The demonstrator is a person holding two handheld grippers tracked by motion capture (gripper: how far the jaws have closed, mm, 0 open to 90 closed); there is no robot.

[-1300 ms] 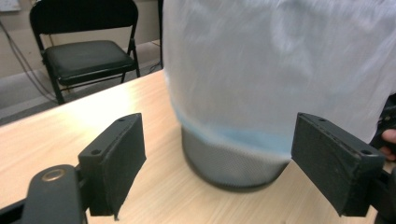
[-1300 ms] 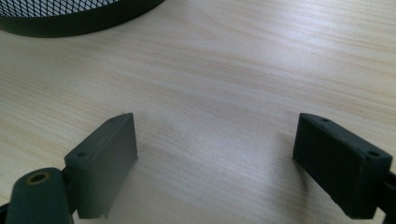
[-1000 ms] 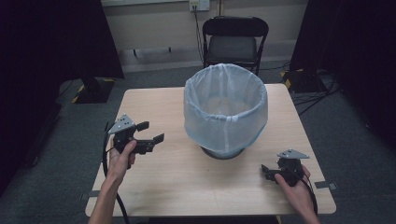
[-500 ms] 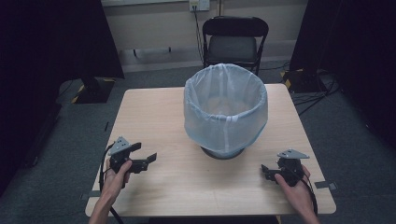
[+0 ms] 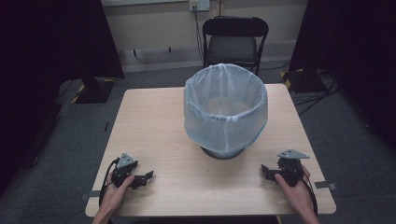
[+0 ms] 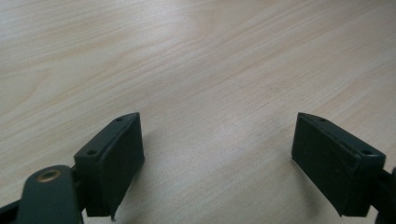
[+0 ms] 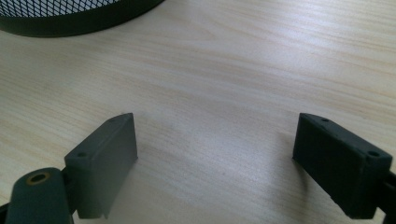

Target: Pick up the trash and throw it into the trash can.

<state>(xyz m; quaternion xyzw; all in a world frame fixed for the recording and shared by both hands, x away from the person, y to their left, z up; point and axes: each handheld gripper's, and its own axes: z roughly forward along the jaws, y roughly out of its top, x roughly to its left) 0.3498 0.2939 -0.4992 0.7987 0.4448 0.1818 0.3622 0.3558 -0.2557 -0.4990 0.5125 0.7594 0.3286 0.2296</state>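
Both grippers rest low at the near edge of the bench (image 5: 154,121), jaws apart and holding nothing. The left gripper (image 5: 145,177) has bare wood ahead of it; the right gripper (image 5: 265,170) points toward the bin (image 5: 225,109), which stands ahead of it and to its left, well apart, its dark mesh foot at the top of the right gripper view (image 7: 70,16).

The bin wears a thin, pale blue liner (image 5: 205,126) folded over its rim and hanging down the outside. I judge the main risk to be that liner: a jaw catching the loose film could drag it off the rim or tear it. A push from one side alone might also slide or tip the light mesh bin, since nothing braces it.

The bench is pale wood grain, smooth and matt, with tape marks near its front corners. Beyond it stand a black folding chair (image 5: 235,39), grey carpet, dark curtains at both sides, and cables on the floor to the right.
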